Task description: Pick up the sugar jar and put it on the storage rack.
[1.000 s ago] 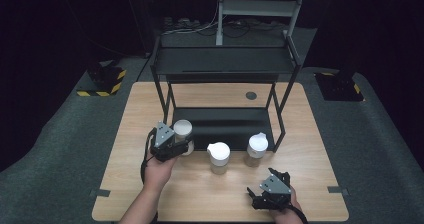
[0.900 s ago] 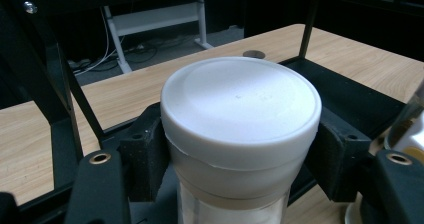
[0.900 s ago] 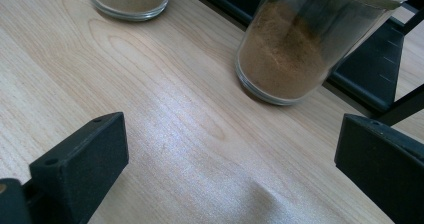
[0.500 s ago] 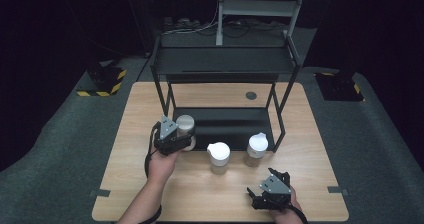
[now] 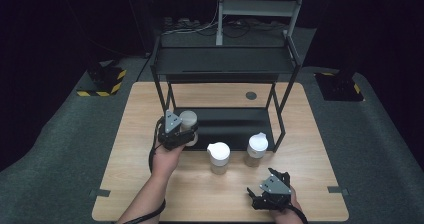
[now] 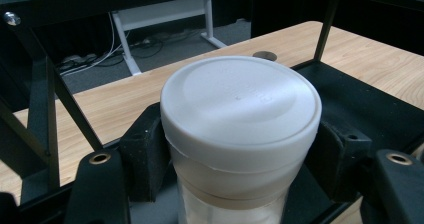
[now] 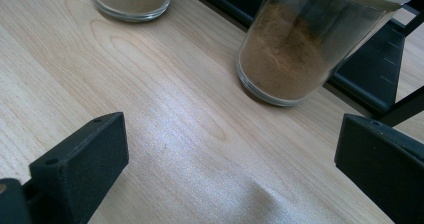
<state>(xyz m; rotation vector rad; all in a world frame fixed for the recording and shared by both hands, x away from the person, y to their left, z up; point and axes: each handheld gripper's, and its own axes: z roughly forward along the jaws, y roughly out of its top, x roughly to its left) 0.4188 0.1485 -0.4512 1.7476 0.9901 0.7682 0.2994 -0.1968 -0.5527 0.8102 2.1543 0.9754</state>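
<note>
My left gripper (image 5: 186,132) is shut on a white-lidded jar (image 5: 188,118) and holds it at the front left corner of the black rack's lower shelf (image 5: 235,121). In the left gripper view the jar's lid (image 6: 240,101) sits between the two black pads (image 6: 145,154), pressed on both sides. Two more white-lidded jars of brown powder stand on the wooden table: a middle jar (image 5: 218,157) and a right jar (image 5: 256,148). My right gripper (image 5: 270,190) rests near the table's front edge, open, with the right jar (image 7: 295,54) ahead of it and nothing between its fingers (image 7: 80,169).
The black two-tier rack (image 5: 225,61) stands at the back middle of the table (image 5: 130,184), its thin legs (image 5: 278,129) framing the lower shelf. A round cable hole (image 5: 251,95) lies behind it. Bare wood stretches between the jars and the front edge.
My left gripper has carried its jar a little forward and to the right, towards the lower shelf. The right gripper and the two standing jars have not moved.
</note>
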